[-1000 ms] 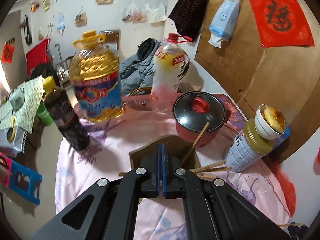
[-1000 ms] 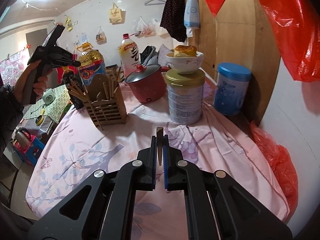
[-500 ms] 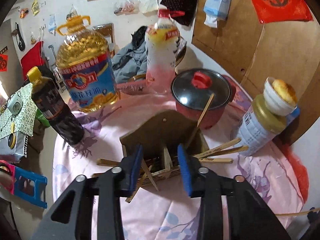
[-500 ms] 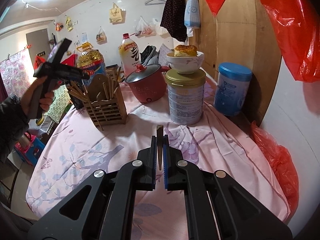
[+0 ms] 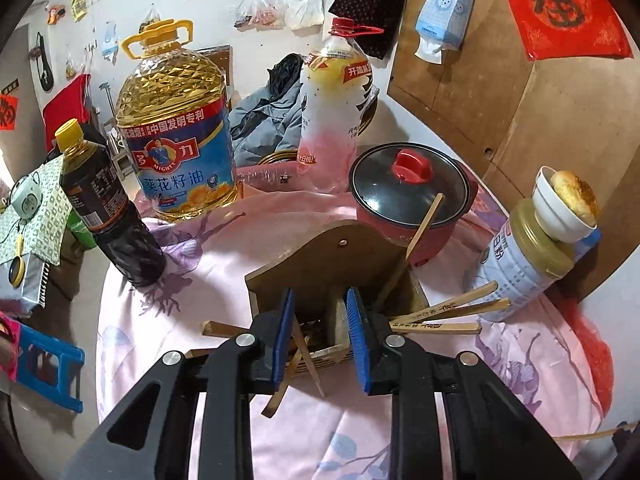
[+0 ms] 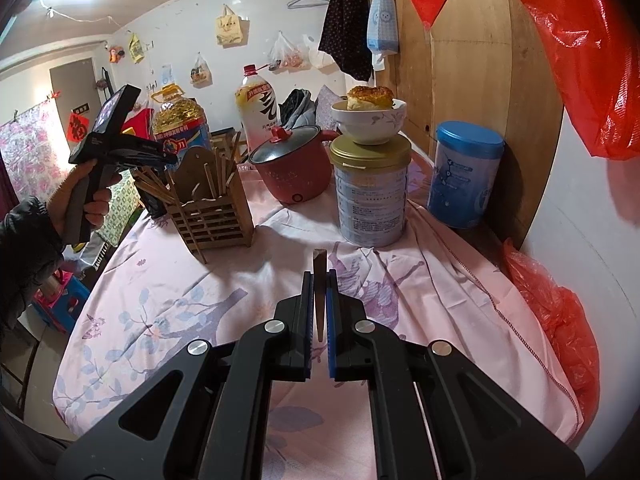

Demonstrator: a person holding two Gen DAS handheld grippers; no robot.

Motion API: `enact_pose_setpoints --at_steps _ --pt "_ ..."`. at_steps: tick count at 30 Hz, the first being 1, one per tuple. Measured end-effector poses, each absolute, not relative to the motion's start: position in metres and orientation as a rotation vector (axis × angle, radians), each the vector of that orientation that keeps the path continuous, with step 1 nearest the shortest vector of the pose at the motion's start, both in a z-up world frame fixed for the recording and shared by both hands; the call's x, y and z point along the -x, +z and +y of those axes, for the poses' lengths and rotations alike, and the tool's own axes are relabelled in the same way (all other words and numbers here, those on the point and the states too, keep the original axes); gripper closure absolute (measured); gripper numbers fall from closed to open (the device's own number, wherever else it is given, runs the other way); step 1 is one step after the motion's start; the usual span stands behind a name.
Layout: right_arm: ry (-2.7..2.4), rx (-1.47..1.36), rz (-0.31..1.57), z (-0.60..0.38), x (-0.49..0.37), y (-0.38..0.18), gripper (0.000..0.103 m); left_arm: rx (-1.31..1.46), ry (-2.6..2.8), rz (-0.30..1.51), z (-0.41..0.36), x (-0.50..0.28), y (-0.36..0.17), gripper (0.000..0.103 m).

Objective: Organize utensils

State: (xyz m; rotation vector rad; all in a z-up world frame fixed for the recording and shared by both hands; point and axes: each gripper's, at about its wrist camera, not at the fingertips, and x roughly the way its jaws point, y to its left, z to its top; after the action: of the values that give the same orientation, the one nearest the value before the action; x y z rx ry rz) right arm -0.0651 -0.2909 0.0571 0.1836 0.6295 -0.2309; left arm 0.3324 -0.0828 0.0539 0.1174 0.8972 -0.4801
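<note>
A wooden utensil holder (image 5: 332,264) full of chopsticks (image 5: 440,312) stands on the pink tablecloth; it also shows in the right wrist view (image 6: 212,208). My left gripper (image 5: 320,312) is open and empty, just above the holder's front, its jaws straddling the compartments. In the right wrist view it (image 6: 160,156) hovers over the holder. My right gripper (image 6: 319,292) is shut on a single chopstick (image 6: 319,264), whose end sticks up past the pads, held above the table's near middle.
A red pot with lid (image 5: 408,196), a tin with a bowl of bread on it (image 6: 370,184), a blue tin (image 6: 466,176), an oil jug (image 5: 176,128), a drink bottle (image 5: 334,108) and a dark sauce bottle (image 5: 108,208) ring the holder. A wooden wall stands at right.
My left gripper has opened from shut and drawn back and up over the holder. My right gripper has stayed still with its chopstick.
</note>
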Motion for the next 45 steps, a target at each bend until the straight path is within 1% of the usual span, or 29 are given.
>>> enact_pose_setpoints --at_steps 10,18,22,28,29,30,32,35,43,45 --pt "-0.229 -0.190 0.631 -0.291 0.065 0.057 0.096 -0.135 -0.444 0.892 -0.085 -0.335 0.042 0.075" --pt "-0.220 -0.196 0.633 -0.291 0.065 0.056 0.096 -0.100 -0.459 0.886 -0.076 -0.331 0.049 0.075" --pt "-0.208 -0.189 0.633 -0.288 0.065 0.056 0.096 -0.168 -0.452 0.907 -0.086 -0.328 0.036 0.071" --pt "-0.218 -0.195 0.633 -0.292 0.067 0.055 0.096 -0.144 -0.430 0.945 -0.086 -0.341 0.018 0.071" --pt "-0.220 -0.198 0.633 -0.293 0.068 0.055 0.096 -0.139 -0.431 0.950 -0.086 -0.343 0.017 0.077" --pt "-0.222 -0.201 0.632 -0.293 0.068 0.055 0.096 -0.130 -0.435 0.955 -0.087 -0.347 0.016 0.096" --pt "-0.222 -0.199 0.628 -0.292 0.067 0.055 0.096 -0.110 -0.439 0.956 -0.086 -0.350 0.017 0.097" --pt "-0.211 -0.197 0.626 -0.290 0.064 0.056 0.096 -0.116 -0.445 0.906 -0.087 -0.344 0.037 0.098" --pt "-0.156 -0.180 0.630 -0.280 0.048 0.057 0.096 -0.052 -0.433 0.634 -0.074 -0.326 0.139 0.098" --pt "-0.144 -0.165 0.626 -0.276 0.043 0.059 0.096 -0.062 -0.404 0.582 -0.075 -0.327 0.146 0.098"
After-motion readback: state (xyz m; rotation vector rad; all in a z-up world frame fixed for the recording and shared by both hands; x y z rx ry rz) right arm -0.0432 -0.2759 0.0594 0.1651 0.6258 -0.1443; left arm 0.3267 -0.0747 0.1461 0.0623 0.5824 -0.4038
